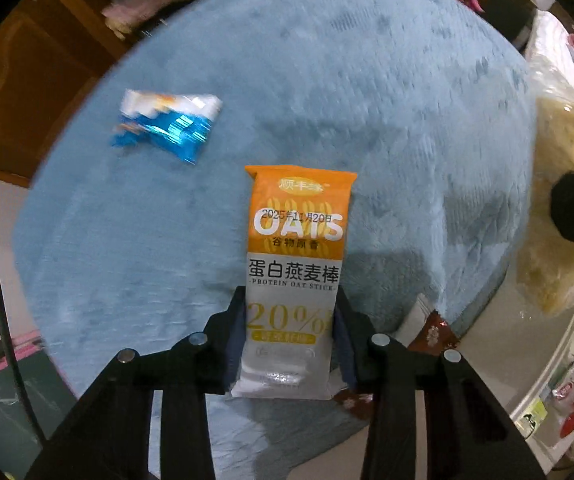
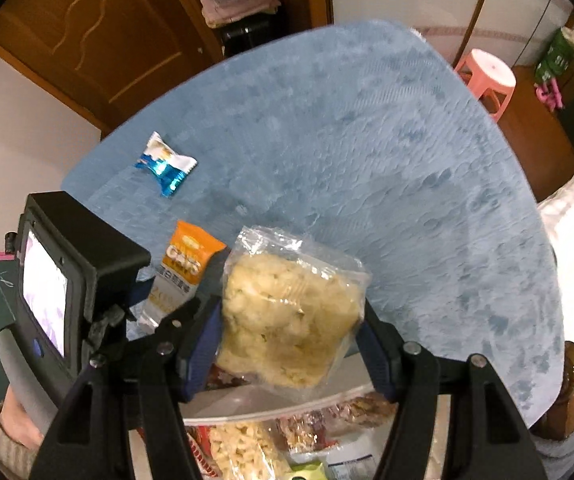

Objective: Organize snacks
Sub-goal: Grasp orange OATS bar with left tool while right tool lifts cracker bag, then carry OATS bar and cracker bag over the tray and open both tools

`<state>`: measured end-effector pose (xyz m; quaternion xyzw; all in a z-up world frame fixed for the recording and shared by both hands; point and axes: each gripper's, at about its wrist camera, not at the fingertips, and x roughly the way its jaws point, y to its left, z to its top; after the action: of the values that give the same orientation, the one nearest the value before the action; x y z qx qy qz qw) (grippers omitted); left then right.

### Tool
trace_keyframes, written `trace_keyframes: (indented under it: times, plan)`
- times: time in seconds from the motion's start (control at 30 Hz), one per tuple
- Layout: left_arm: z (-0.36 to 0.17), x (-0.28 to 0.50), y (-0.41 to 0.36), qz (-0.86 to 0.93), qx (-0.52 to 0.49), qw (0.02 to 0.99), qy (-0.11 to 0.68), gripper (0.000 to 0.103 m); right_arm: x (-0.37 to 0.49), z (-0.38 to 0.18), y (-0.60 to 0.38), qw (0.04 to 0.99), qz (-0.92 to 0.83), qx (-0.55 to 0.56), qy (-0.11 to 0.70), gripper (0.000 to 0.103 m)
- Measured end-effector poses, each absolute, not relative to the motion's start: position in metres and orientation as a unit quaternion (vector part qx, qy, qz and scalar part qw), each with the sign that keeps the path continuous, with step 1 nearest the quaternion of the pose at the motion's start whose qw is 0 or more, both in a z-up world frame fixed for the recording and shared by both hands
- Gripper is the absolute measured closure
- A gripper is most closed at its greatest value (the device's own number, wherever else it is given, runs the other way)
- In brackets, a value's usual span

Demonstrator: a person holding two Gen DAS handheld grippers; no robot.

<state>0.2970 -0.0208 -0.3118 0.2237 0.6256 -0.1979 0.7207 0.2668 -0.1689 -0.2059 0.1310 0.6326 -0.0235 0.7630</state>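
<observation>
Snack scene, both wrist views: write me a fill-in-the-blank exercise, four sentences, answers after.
1. The left gripper is shut on the ____ and white oat bar.
2. The right gripper grips a clear bag of ____ puffed snacks.
3. The blue and white candy lies on the ____ cloth.
4. Beyond the cloth stands a ____ stool.

Answers: orange; yellow; blue; pink

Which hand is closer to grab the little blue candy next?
Probably the left. The blue candy lies on the blue cloth on the left hand-held gripper's side, but both are full: oat bar left, clear snack bag right.
</observation>
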Motion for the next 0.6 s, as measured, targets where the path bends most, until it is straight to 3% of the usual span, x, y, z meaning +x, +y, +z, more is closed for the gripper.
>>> trace_keyframes:
  times: [0.27, 0.6]
  plan:
    - [-0.214, 0.264, 0.003, -0.104, 0.199, 0.814, 0.536, 0.065, 0.234, -0.146, -0.165, 0.816, -0.004, 0.102, 0.569, 0.039]
    - [-0.133, 0.172, 0.027, -0.038, 0.068, 0.852, 0.518, 0.065, 0.178, -0.09, -0.182, 0.844, 0.075, 0.069, 0.527, 0.039]
